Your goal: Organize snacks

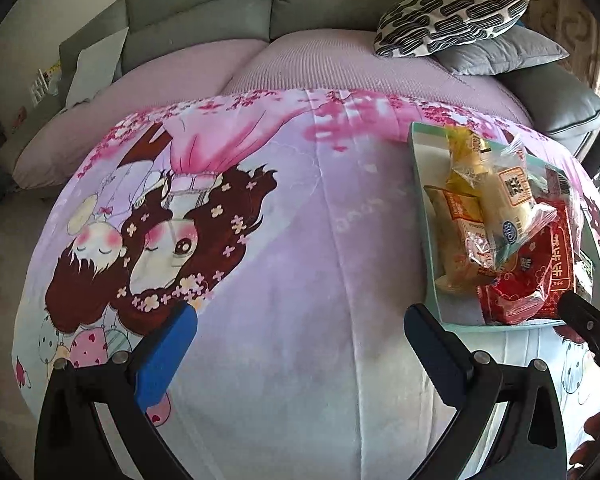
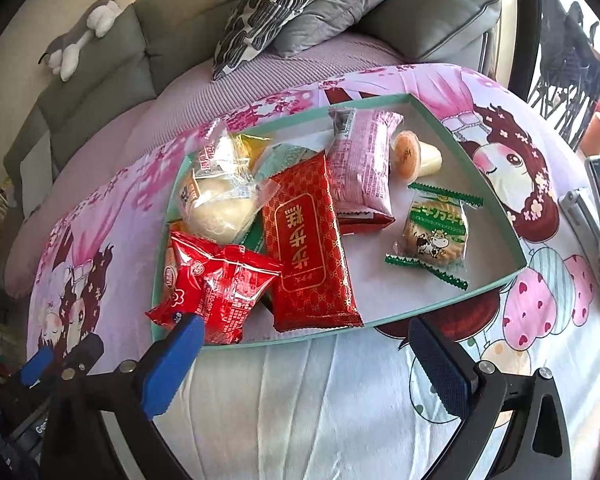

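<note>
Snacks all in the tray (image 2: 480,280) now, still jumbled. Right claw (image 2: 308,356) and left claw (image 1: 300,344) wide open, holding nothing.

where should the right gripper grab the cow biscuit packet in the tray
Take the cow biscuit packet by its near green crimped end, coming from above. It lies flat and alone on the tray floor, its round middle wider than that thin flap. The right gripper is open.

Left tongs (image 1: 300,332): I see them spread wide, empty, bottom of frame.
Snack tray (image 1: 422,216): right side, on the cartoon blanket (image 1: 300,220).
</note>
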